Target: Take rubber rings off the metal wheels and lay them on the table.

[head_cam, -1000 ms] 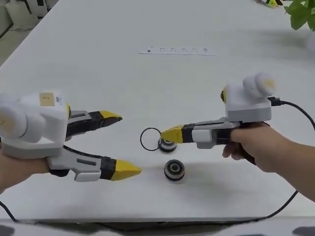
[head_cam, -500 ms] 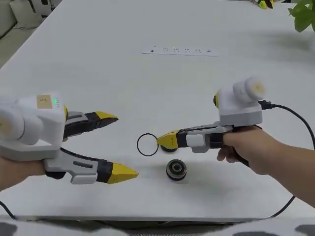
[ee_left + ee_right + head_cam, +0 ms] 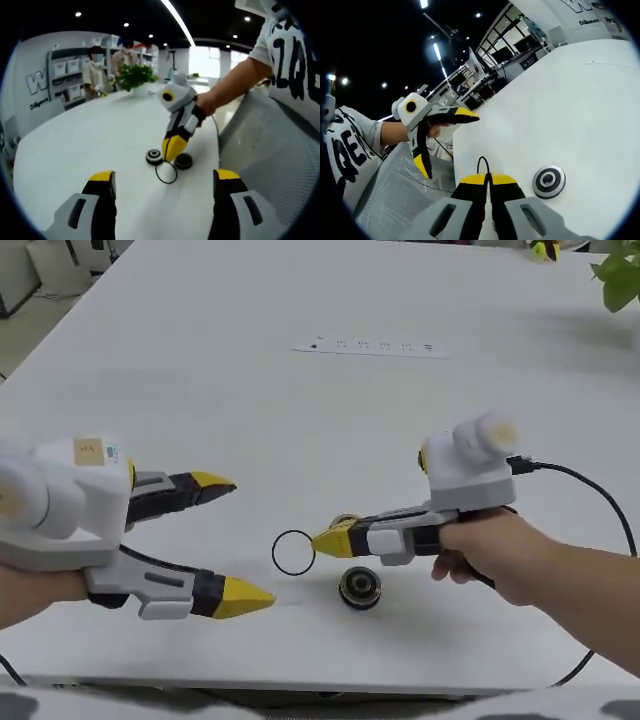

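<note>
My right gripper is shut on a thin black rubber ring, which hangs from its yellow tips low over the white table. A bare metal wheel sits partly hidden just behind its jaws. Nearer me stands a second wheel with its black ring on. My left gripper is open to the left of the ring, touching nothing. The left gripper view shows the left gripper, the ring and both wheels. In the right gripper view the ring pokes out of the right gripper, beside a wheel.
A flat white strip lies far back on the table. Green plant leaves reach in at the far right corner. The right gripper's black cable trails off to the right. The table's near edge runs just below the grippers.
The right gripper has drawn the ring left and toward me, away from the bare wheel. The left gripper has stayed open and nearly still.
</note>
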Tool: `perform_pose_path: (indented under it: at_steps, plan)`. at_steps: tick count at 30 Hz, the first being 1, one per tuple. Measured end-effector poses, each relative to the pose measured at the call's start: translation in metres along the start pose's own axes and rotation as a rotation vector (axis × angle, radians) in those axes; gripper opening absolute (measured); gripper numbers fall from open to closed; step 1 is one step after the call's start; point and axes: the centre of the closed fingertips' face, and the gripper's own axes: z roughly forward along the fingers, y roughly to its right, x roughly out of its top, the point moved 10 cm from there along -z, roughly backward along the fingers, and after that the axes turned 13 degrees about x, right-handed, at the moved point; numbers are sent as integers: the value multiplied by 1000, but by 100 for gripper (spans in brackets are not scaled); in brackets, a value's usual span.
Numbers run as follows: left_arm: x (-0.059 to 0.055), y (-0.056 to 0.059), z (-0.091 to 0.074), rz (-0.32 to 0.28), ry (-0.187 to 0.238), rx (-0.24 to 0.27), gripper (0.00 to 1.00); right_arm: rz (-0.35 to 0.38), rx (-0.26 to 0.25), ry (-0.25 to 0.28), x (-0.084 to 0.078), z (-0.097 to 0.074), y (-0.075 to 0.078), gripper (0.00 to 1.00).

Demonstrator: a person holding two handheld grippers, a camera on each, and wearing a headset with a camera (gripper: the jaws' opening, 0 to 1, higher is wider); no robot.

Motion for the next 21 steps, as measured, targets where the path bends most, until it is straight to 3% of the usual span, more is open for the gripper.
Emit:
perform_pose_path:
  at_steps: [21]
  plan:
    - [-4, 4, -1, -5, -15, -7, 81, -18, -34, -75, -13, 13, 6, 0]
